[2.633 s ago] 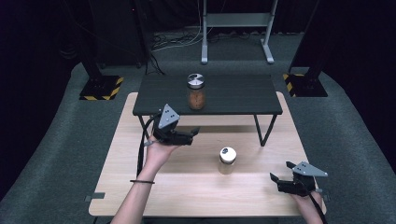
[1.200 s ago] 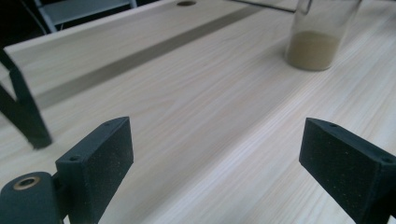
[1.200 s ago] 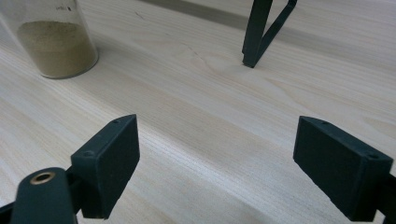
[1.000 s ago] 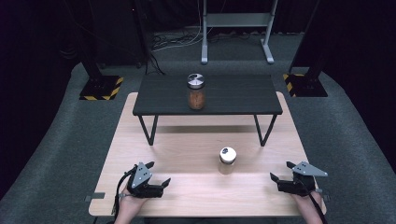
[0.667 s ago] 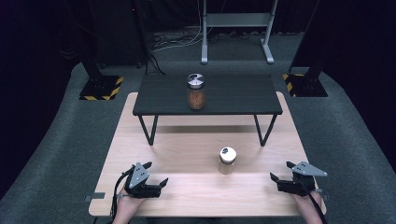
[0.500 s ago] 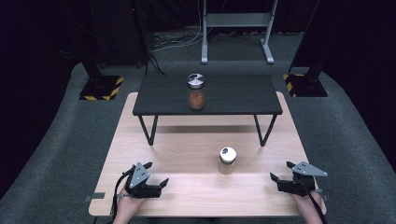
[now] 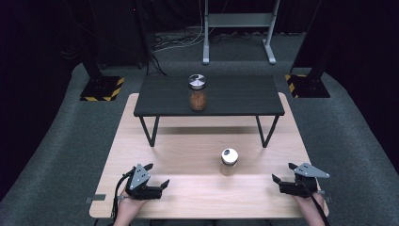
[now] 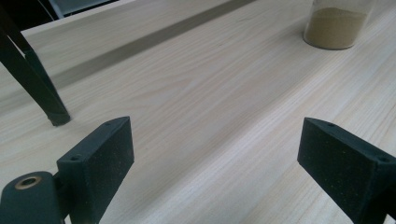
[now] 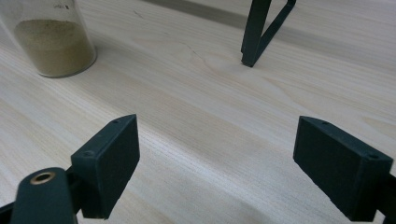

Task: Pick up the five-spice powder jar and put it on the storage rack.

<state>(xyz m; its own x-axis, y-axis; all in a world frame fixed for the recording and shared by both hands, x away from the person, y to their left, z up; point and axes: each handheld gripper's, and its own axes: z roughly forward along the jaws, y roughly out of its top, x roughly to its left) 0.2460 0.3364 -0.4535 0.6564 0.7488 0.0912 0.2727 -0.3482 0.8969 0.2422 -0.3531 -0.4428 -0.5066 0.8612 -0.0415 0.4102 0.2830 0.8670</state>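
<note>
Wooden bench (image 7: 197, 155) carried both hand-held grippers, left (image 7: 157, 176) and right (image 7: 282, 173), released empty at its near corners, the powder jar (image 7: 229, 161) between them.

From my station I can read no text, label, brand or number anywhere. The nearest thing to a sign is the yellow-and-black hazard striping on the left stand base (image 7: 100, 89) and right stand base (image 7: 308, 86) on the floor beyond the worktop. A faint mark on the sand-filled jar (image 9: 49, 37) is too blurred to read.
</note>
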